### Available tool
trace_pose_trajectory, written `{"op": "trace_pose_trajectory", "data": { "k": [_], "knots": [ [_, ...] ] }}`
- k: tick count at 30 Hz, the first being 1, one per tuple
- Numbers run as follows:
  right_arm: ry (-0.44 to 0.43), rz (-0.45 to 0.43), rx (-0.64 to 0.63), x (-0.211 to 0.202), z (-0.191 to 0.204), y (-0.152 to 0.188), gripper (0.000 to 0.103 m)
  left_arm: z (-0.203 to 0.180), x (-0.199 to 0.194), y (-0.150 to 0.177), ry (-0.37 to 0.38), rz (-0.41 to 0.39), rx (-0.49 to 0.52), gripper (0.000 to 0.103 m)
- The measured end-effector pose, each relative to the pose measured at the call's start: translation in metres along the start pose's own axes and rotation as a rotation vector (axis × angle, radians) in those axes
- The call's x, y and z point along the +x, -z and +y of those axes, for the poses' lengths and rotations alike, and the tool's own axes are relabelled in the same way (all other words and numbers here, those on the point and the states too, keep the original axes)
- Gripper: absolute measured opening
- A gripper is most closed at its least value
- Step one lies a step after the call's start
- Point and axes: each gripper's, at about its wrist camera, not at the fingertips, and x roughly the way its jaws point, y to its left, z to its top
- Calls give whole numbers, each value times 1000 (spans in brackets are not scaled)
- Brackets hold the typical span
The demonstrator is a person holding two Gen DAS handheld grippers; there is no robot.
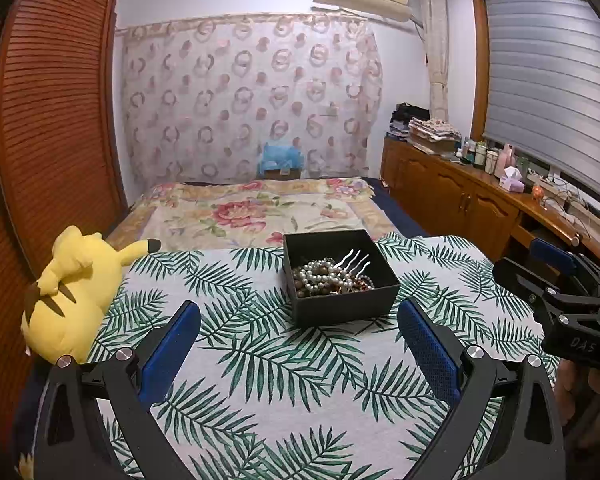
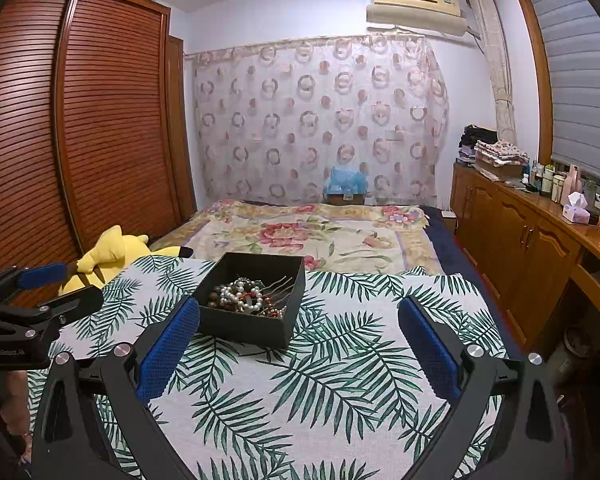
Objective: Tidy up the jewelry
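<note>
A black open box [image 1: 342, 305] [image 2: 242, 326] sits on the palm-leaf cloth [image 1: 260, 364] [image 2: 320, 380]. Inside it lies a tangle of pearl and brown bead bracelets [image 1: 328, 278] [image 2: 240, 298] with a silver hair comb [image 1: 354, 260] [image 2: 280, 286]. My left gripper [image 1: 300, 316] stands open just short of the box, nothing between its blue pads. My right gripper [image 2: 300, 316] is open too, with the box ahead and to its left, its left pad [image 2: 172, 340] overlapping the box's near corner in view. Each gripper shows at the edge of the other's view.
A yellow plush toy [image 1: 70, 296] [image 2: 108, 254] lies at the cloth's left edge beside the slatted wardrobe [image 1: 52, 120]. A floral bedspread [image 1: 252, 212] stretches behind the box. A wooden cabinet [image 2: 520, 240] with bottles and tissues runs along the right wall.
</note>
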Motion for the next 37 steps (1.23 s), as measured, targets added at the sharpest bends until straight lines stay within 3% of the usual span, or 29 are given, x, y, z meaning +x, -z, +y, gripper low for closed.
{"op": "trace_pose_trajectory", "data": {
  "k": [37],
  "knots": [
    [-1, -2, 2, -1, -3, 1, 100, 4, -2, -1, -1, -1, -2, 95]
  ]
}}
